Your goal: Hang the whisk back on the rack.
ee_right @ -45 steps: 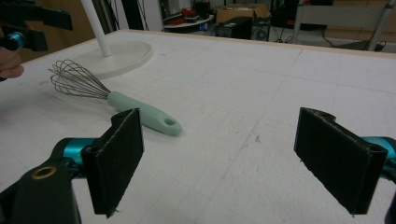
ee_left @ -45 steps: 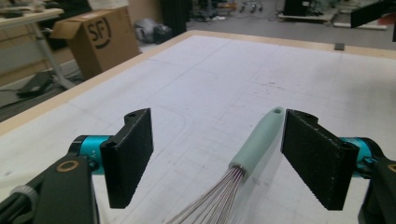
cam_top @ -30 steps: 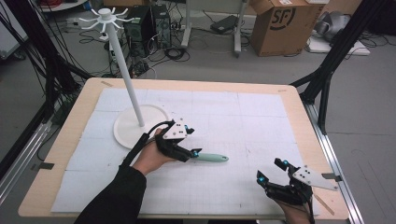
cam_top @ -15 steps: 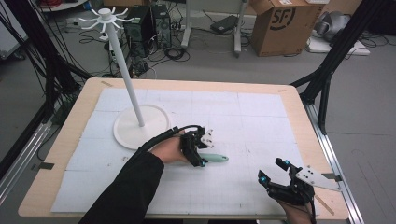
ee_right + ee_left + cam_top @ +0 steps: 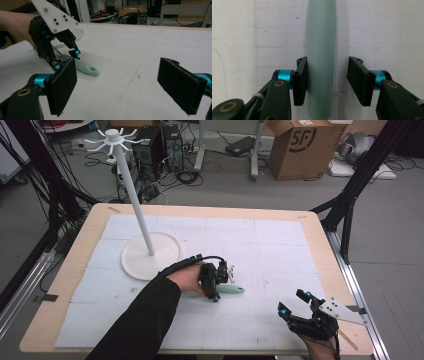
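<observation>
A mint-green utensil handle point(image 5: 232, 290) lies flat on the white mat near the middle of the table. My left gripper point(image 5: 215, 295) reaches down over it, with the handle point(image 5: 320, 37) between the jaws. The jaws have just been closing; one pad touches the handle and the other still stands a gap away from it. In the right gripper view the left gripper point(image 5: 67, 60) straddles the handle point(image 5: 86, 68), with thin metal wires behind it. My right gripper point(image 5: 293, 302) hovers near the front right edge, and its wide-open jaws point(image 5: 118, 65) hold nothing.
A white stand point(image 5: 135, 195) with hooks at its top rises from a round base point(image 5: 150, 255) at the left of the mat. The wooden table edge point(image 5: 320, 235) borders the mat. A cardboard box point(image 5: 300, 145) sits on the floor beyond.
My left hand has moved right and lowered onto the green handle, and its jaws have narrowed around it. The right hand has stayed put.
</observation>
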Tool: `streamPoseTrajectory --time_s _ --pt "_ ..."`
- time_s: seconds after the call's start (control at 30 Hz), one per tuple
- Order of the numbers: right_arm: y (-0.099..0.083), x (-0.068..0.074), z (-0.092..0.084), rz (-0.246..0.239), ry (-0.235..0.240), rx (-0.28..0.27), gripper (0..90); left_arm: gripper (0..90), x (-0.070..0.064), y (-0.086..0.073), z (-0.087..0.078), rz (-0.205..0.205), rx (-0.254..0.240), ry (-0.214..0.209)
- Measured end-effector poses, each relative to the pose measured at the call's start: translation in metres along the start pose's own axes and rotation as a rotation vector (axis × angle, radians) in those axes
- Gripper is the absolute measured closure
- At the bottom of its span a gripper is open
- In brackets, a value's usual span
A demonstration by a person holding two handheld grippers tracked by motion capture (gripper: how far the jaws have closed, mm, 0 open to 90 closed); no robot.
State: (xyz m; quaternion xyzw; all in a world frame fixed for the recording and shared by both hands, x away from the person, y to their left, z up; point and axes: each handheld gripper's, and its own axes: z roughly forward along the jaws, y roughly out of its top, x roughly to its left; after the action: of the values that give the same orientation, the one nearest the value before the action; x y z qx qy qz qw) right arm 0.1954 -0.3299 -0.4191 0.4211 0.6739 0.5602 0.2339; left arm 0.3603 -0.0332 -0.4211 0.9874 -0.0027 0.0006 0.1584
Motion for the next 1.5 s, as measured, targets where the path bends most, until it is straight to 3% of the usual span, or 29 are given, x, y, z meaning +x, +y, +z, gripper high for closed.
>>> streamPoseTrajectory --time_s 0.13,0.2,0.33,0.57,0.67,0.73,0.87,1.03,1.17,1.3,1.5 --pt "0.001 0.002 0.000 -0.002 0.001 -0.005 15.1 52.8 0.003 0.001 0.000 -0.014 0.007 -0.018" --pt "0.001 0.003 0.000 0.000 0.001 -0.004 15.1 54.5 0.003 0.001 0.000 0.001 0.004 -0.014" --pt "0.000 0.002 0.000 0.000 0.003 -0.002 15.2 67.2 0.002 0.002 -0.001 0.033 0.001 -0.014" --pt "-0.003 -0.001 -0.001 0.006 -0.009 0.004 15.3 69.1 0.002 0.000 -0.002 0.010 -0.007 -0.016" --pt "-0.005 -0.003 0.000 0.002 -0.025 0.015 15.4 69.3 0.005 -0.008 -0.003 -0.008 -0.063 -0.035" --pt "-0.008 -0.006 -0.001 0.014 -0.032 0.020 15.4 69.3 0.006 -0.011 -0.006 -0.005 -0.071 -0.035" --pt "-0.010 -0.010 -0.001 0.027 -0.044 0.021 15.4 69.3 0.006 -0.014 -0.022 -0.031 -0.124 -0.048" --pt "-0.013 -0.013 0.000 0.019 -0.057 0.029 15.5 69.3 -0.002 -0.017 -0.048 -0.044 -0.191 0.004" --pt "-0.016 -0.017 -0.001 0.030 -0.070 0.039 15.5 69.3 -0.010 -0.024 -0.077 -0.048 -0.295 0.041" --pt "-0.014 -0.014 -0.001 0.028 -0.071 0.031 15.5 69.3 -0.016 -0.038 -0.106 -0.059 -0.416 0.087" --pt "-0.016 -0.011 0.002 -0.006 -0.079 0.055 15.5 69.3 -0.028 -0.062 -0.136 -0.071 -0.507 0.134"
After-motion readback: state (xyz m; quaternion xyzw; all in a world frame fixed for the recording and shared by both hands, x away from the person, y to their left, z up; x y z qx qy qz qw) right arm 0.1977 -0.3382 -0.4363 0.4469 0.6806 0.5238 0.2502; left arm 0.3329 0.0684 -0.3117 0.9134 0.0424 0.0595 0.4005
